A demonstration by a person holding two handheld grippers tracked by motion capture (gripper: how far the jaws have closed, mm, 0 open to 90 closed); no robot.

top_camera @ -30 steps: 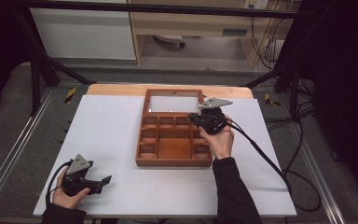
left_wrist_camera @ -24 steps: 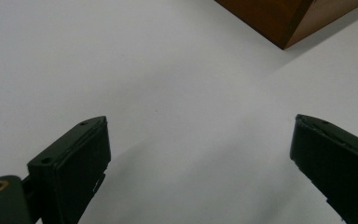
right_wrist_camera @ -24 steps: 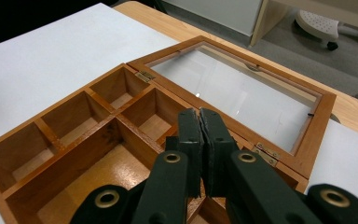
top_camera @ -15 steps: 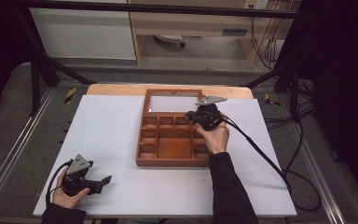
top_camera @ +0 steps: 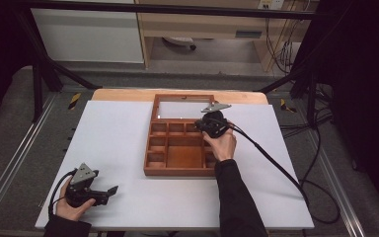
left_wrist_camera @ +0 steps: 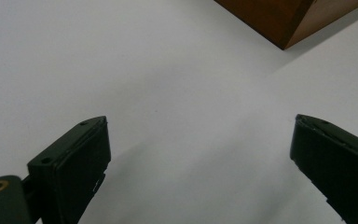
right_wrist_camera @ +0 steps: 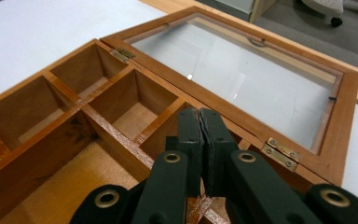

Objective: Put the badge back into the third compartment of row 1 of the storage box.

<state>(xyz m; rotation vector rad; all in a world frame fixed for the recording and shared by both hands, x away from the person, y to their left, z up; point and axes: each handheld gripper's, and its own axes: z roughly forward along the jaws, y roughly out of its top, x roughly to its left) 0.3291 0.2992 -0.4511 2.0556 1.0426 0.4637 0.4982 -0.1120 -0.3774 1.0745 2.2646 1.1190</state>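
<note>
Your right gripper (right_wrist_camera: 200,126) is clenched on nothing, hovering over the back-right compartments of the wooden compartment box (top_camera: 180,157) at mid-desk (top_camera: 113,138). Its glass lid (right_wrist_camera: 242,79) already lies flung open flat behind the hinges (right_wrist_camera: 279,151). All compartments look empty, so closing or filling is left. Your left gripper (left_wrist_camera: 200,158) rests released near the front-left desk edge, holding nothing.
</note>
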